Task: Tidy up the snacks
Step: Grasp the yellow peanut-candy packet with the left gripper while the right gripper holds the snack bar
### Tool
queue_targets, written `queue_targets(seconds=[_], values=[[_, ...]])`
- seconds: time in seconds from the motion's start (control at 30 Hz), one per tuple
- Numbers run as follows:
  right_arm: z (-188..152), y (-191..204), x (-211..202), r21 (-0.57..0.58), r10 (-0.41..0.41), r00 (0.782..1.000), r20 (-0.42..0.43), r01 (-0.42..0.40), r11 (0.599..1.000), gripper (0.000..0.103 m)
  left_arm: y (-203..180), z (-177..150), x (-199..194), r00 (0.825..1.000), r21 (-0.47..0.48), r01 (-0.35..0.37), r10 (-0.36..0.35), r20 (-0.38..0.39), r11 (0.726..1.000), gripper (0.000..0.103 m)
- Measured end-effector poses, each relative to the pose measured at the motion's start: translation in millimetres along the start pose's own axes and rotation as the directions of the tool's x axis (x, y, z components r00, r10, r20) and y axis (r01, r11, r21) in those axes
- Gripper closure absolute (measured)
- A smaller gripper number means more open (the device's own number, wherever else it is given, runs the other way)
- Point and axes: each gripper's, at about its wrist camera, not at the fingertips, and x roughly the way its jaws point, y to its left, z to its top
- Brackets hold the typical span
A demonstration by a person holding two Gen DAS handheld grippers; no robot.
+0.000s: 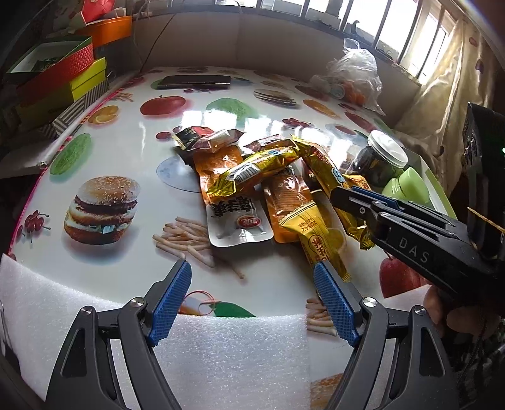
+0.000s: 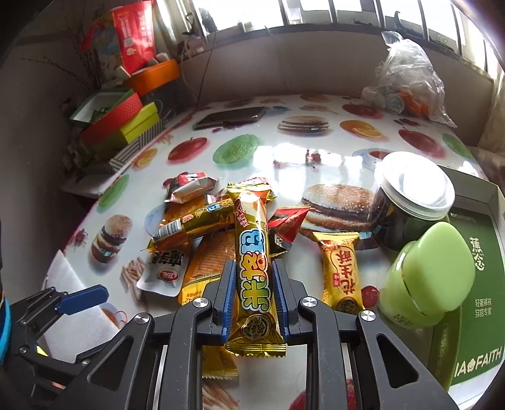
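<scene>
The left gripper (image 1: 252, 284) is hovering wide open and empty over the food-print table (image 1: 126, 148), short of the snack pile (image 1: 249, 186). To its right, the right gripper (image 2: 255, 284) is pinching a long gold snack bar (image 2: 254, 261) lying atop that pile, with a dark jar (image 2: 407, 205) and green container (image 2: 432, 271) standing beside it.

Premises: a lived-in home, at a table set against a window. The table (image 2: 331, 157) carries a glossy household cloth printed with burgers, fries and fruit. Gift and storage boxes (image 2: 120, 123) are stacked at upper left, with a red printed bag (image 2: 132, 38) above them. A barred window (image 2: 315, 12) runs along the top of the frame; a patterned curtain (image 1: 442, 104) hangs at upper right. A phone (image 2: 230, 117) and a knotted clear plastic bag (image 2: 407, 85) lie at the far edge.
</scene>
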Motion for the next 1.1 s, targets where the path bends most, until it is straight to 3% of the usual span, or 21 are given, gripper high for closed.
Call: queue_targets(seconds=[0.53,0.77,1.0,1.1], values=[[-38.8,-12.1,-59.1,0.021,-0.063,0.996,0.063,0.061,0.998,0.081,-28.4,15.0,19.0,0.999,-0.019,0.032,-0.032,-0.044,0.999,0.027],[-48.0,-21.4,-66.9,0.070,-0.061,0.996,0.070,0.056,0.996,0.081,-35.2,15.3,33.9,0.997,-0.008,0.006,-0.006,-0.071,1.000,0.041],[-52.1,-22.3,-69.6,0.088,-0.058,0.996,0.065,0.052,0.995,0.081,-41.1,16.0,35.3,0.998,0.016,-0.009,0.010,-0.068,1.000,0.044],[-52.3,-22.1,-71.0,0.090,-0.062,0.996,0.069,0.056,0.994,0.081,-43.5,16.5,35.8,0.998,0.022,0.012,-0.011,-0.064,1.000,0.053]])
